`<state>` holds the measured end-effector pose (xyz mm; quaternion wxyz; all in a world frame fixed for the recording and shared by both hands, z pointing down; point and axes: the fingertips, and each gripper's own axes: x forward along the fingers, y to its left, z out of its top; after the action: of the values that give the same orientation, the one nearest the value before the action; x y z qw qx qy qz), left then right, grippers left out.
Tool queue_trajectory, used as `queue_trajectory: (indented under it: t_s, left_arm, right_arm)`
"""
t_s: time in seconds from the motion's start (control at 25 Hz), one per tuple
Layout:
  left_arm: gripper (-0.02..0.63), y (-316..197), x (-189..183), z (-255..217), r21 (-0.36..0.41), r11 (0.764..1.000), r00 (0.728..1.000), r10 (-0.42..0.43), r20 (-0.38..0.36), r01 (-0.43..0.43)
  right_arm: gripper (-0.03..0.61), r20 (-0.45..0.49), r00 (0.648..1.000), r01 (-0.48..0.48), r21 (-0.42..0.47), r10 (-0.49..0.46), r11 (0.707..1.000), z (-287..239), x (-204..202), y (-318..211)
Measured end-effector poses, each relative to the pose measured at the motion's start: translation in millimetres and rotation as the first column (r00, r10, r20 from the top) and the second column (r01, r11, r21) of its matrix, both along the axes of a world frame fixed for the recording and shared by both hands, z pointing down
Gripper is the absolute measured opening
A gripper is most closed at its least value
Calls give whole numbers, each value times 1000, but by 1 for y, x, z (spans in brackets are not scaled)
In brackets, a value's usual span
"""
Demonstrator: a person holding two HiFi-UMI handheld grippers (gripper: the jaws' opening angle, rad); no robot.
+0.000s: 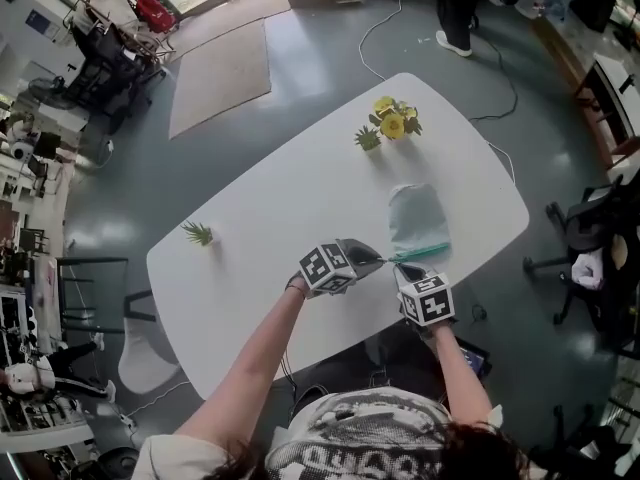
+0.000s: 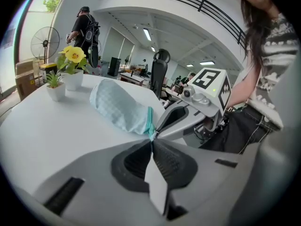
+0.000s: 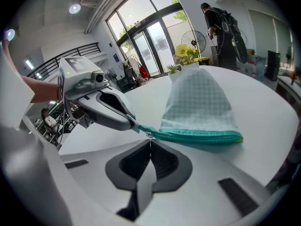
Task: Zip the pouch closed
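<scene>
Open office floor around white table [image 1: 260, 208]. Near its right front edge, pale checked pouch [image 1: 417, 220], flat, teal zip [image 3: 197, 136] toward the person. Clamped tight on the teal tail at the zip's end: left hand-held gripper [image 2: 152, 139]. Likewise closed, right hand-held gripper [image 3: 150, 139], tips seemingly nipping the tiny metal pull [image 3: 149, 135], hard to confirm. Well beyond, potted yellow flowers [image 1: 392, 123].

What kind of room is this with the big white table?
Probably an open office or workshop, though I can't be sure. A rolling office chair stands beside the white table, a cable trails over the floor, and tall glass doors show trees outside.
</scene>
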<state>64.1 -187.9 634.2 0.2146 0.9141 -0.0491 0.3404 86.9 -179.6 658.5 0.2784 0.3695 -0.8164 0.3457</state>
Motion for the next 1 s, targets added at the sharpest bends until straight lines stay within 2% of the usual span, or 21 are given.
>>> queue_trajectory:
  t_s: [0.16, 0.72, 1.0]
  left_arm:
    - [21, -8, -4, -1, 5, 1000, 1000, -18, 7, 18]
    - [21, -33, -11, -3, 20, 998, 997, -65, 43, 64]
    - [21, -44, -25, 3, 19, 991, 990, -130, 63, 129]
  right_arm:
    - [3, 2, 1000, -11, -10, 11, 1000, 4, 13, -8]
    - [6, -87, 996, -15, -4, 14, 1000, 13, 69, -36]
    - [3, -124, 992, -34, -8, 33, 999, 18, 99, -50]
